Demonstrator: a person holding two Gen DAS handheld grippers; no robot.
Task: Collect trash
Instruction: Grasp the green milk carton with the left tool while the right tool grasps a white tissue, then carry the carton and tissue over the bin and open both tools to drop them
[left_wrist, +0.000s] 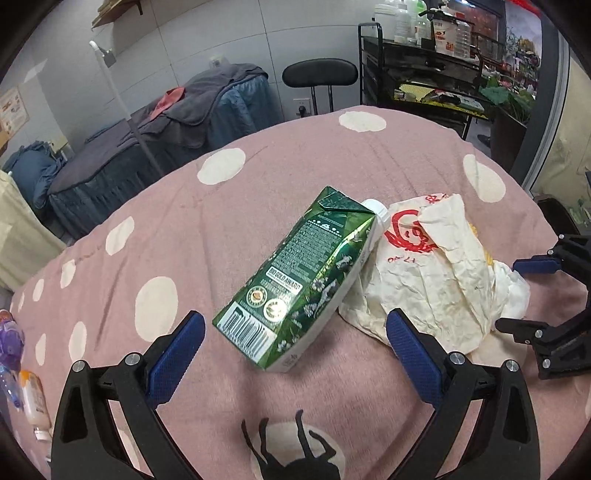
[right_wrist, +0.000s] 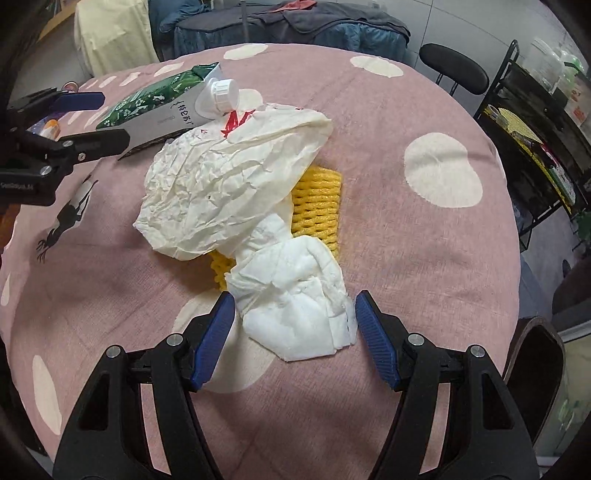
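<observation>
A green drink carton (left_wrist: 306, 273) with a white cap lies on its side on the pink dotted cloth (left_wrist: 184, 229). My left gripper (left_wrist: 294, 316) is open, its blue pads apart on either side of the carton's barcode end. A crumpled white paper bag (left_wrist: 436, 273) with red print leans against the carton. In the right wrist view a wad of white tissue (right_wrist: 299, 299) lies between the open pads of my right gripper (right_wrist: 296, 297), over a yellow foam net (right_wrist: 317, 199) and below the paper bag (right_wrist: 229, 184). The carton (right_wrist: 162, 99) and left gripper (right_wrist: 114, 118) show at upper left.
Small bottles (left_wrist: 35, 398) and a purple item (left_wrist: 11, 339) lie at the cloth's left edge. Behind the round table stand a black stool (left_wrist: 319, 74), a black wire rack (left_wrist: 424, 74) with containers, and a bed with grey and blue covers (left_wrist: 166, 122).
</observation>
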